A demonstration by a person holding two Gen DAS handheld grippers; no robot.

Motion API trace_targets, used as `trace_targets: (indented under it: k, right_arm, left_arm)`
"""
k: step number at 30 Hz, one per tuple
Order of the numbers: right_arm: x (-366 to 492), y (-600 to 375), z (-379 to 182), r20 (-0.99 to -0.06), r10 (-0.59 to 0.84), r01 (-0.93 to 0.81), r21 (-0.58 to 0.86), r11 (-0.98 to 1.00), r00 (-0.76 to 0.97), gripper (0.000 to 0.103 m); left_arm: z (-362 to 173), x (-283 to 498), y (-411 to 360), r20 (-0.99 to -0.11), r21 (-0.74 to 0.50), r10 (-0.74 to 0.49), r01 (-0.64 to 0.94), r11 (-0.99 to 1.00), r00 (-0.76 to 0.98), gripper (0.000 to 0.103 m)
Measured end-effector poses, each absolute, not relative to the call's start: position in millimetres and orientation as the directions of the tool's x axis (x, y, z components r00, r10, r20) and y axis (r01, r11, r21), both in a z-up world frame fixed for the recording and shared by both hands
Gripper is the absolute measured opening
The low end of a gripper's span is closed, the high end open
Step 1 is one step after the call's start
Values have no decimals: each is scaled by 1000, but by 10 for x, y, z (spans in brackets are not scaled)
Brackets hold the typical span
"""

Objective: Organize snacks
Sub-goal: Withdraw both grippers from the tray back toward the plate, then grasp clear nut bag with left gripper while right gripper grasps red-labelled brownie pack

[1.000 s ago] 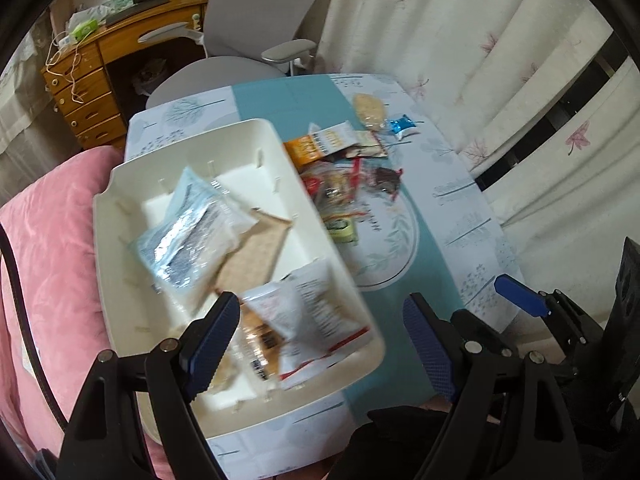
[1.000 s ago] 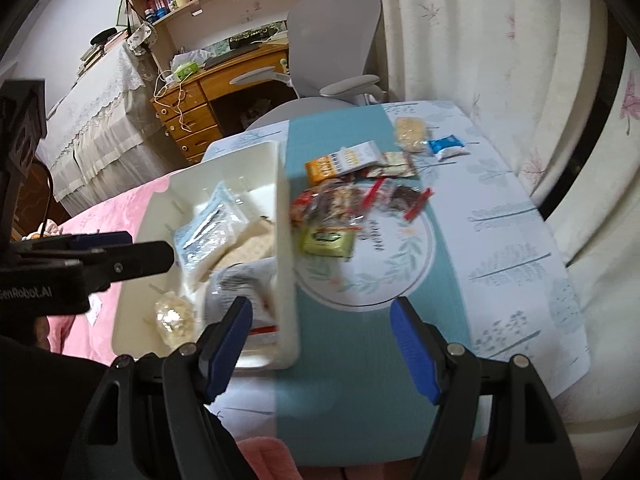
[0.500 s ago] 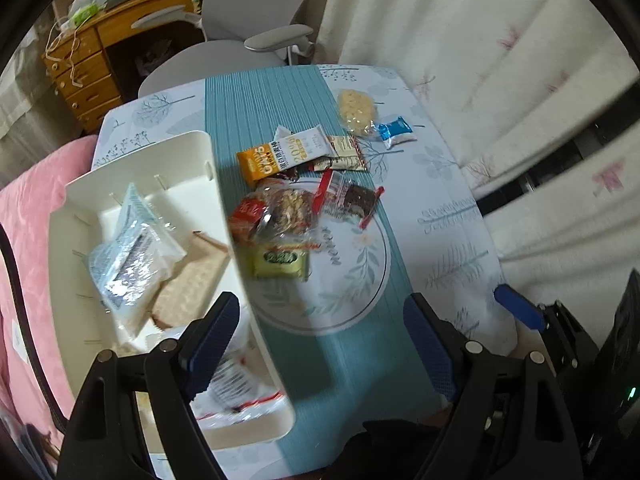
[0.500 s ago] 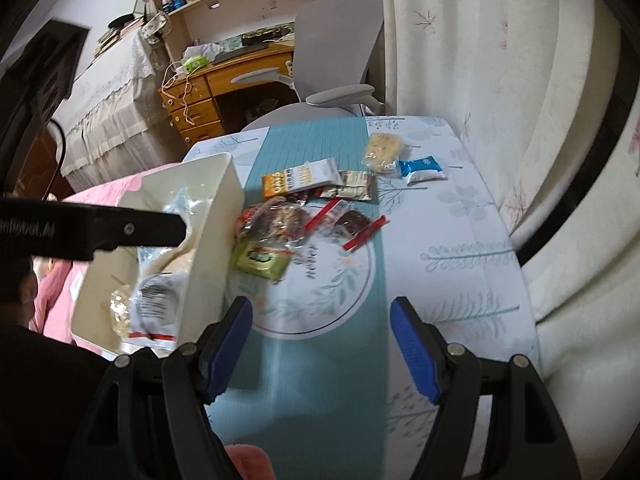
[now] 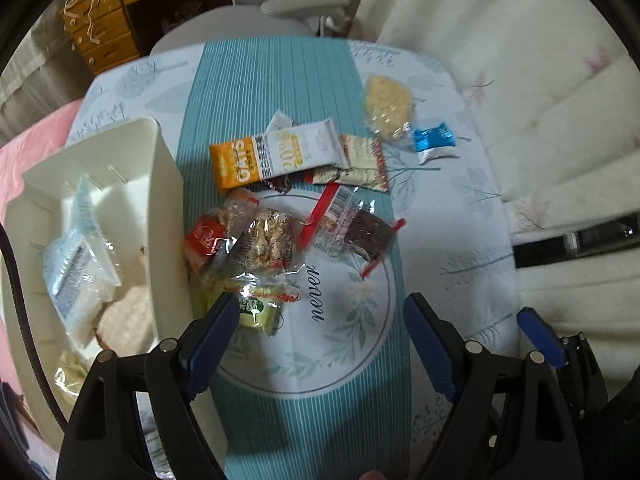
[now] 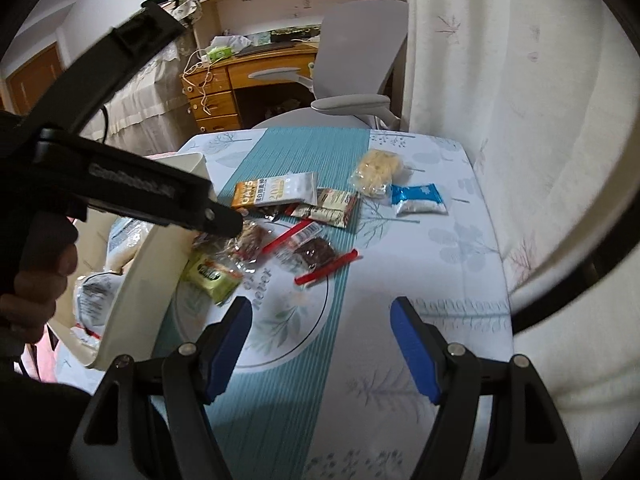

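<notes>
A pile of wrapped snacks lies on the teal table runner (image 5: pixel 280 80): a green packet (image 5: pixel 258 308), a nut packet (image 5: pixel 266 240), an orange-and-white oat bar (image 5: pixel 280 152), a dark bar in a clear wrapper (image 5: pixel 366 234), a yellow cracker bag (image 5: pixel 386 106) and a blue packet (image 5: pixel 434 142). The white bin (image 5: pixel 160 208) at the left holds several snacks, among them a clear blue-printed bag (image 5: pixel 76 264). My left gripper (image 5: pixel 320 320) hangs open over the round print, its left finger just beside the green packet. My right gripper (image 6: pixel 320 316) stands open and empty nearer the table's front, short of the dark bar (image 6: pixel 316 252).
A grey office chair (image 6: pixel 352 80) stands at the table's far end, with a wooden desk (image 6: pixel 240 80) behind it. White curtains (image 6: pixel 520 120) run along the right edge. A pink cushion (image 5: pixel 24 148) lies left of the bin. A hand (image 6: pixel 36 280) holds the left tool.
Both views have swung right, from over the bin to the snack pile. The left gripper has come lower and closer to the green packet. Neither gripper's jaws have changed.
</notes>
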State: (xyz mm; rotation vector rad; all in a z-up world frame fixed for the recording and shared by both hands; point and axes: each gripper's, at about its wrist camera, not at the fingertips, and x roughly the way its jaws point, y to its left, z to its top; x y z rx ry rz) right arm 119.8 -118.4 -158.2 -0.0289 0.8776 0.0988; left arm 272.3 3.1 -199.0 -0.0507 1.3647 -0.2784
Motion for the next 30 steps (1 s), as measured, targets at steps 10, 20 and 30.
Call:
trace_targets:
  k: [10, 20, 30]
  right_arm:
    - [1661, -1221, -1988, -776, 103, -219, -46, 975, 622, 72]
    - [2039, -1100, -2323, -785, 152, -382, -115, 917, 601, 73]
    - [2257, -903, -2550, -808, 182, -475, -133, 870, 560, 73]
  left_arm:
    - [-2506, 3099, -23, -985, -133, -142, 91, 987, 94, 63]
    - [-2751, 3262, -30, -994, -87, -91, 73, 994, 55, 57]
    - [-2884, 3418, 20, -996, -67, -72, 77, 995, 57, 57]
